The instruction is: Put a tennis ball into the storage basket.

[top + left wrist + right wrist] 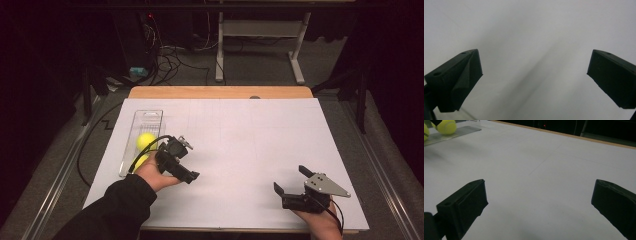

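Two yellow tennis balls lie in a clear plastic tray [148, 118] at the table's left. One ball [146, 140] is in full sight, while the other [140, 161] is partly hidden behind the left hand and cable. My left gripper [186, 160] hovers just right of the tray, open, its jaws pointing down at the white sheet [534, 37] with nothing between them [535, 75]. My right gripper [291, 179] rests near the front right edge, open and empty [539, 202], facing left across the table. Far off in its view are a ball [447, 126] and the tray [451, 134].
A white sheet [240, 150] covers the wooden table, whose bare far edge [220, 92] shows at the back. Behind the table are a desk frame [257, 45] and loose cables [167, 57] on the floor. A black cable [92, 140] runs along the table's left side.
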Motion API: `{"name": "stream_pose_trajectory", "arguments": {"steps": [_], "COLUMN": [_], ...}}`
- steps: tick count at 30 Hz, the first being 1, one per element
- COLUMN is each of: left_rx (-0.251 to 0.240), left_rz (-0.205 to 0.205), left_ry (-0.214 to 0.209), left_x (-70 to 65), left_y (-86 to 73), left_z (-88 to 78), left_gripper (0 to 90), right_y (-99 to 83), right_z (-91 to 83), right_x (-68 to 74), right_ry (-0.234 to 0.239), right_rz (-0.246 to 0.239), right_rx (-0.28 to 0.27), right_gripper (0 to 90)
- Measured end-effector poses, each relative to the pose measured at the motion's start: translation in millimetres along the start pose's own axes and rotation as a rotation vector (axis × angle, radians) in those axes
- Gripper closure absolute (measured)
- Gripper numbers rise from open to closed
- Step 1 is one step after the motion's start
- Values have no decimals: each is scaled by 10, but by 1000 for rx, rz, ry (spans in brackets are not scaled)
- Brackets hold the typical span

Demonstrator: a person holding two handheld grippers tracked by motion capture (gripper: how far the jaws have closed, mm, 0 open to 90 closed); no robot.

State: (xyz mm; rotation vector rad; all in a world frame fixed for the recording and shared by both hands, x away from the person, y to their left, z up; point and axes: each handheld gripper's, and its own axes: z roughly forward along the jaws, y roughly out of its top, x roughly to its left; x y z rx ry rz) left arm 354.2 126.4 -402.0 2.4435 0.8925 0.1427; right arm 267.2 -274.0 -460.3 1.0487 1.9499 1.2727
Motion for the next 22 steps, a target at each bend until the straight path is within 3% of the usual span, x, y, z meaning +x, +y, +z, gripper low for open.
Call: {"name": "stream_pose_trajectory", "arguments": {"steps": [4,6,15,20,22], "left_rx": [-178,-286,-584,-671,-674], "left_rz": [1,-9,-88,-134,-140], "left_ry": [-14,4,-28,-48,-57], "left_x": [-64,-87,26,112,128], "left_y": [-146,-232,-615,-776,-819], "left_z": [-30,-45,-125,-160,-150], "left_gripper": [8,6,4,4,7], "right_y": [4,9,16,12,13], "right_z": [-1,-4,-53,-74,-64], "right_x": [7,14,29,7,-1], "right_ry": [2,3,4,-5,-14], "right_rz": [0,2,53,82,88], "right_rx": [-5,-6,-45,-79,-78], "right_gripper": [2,2,0,0,0]}}
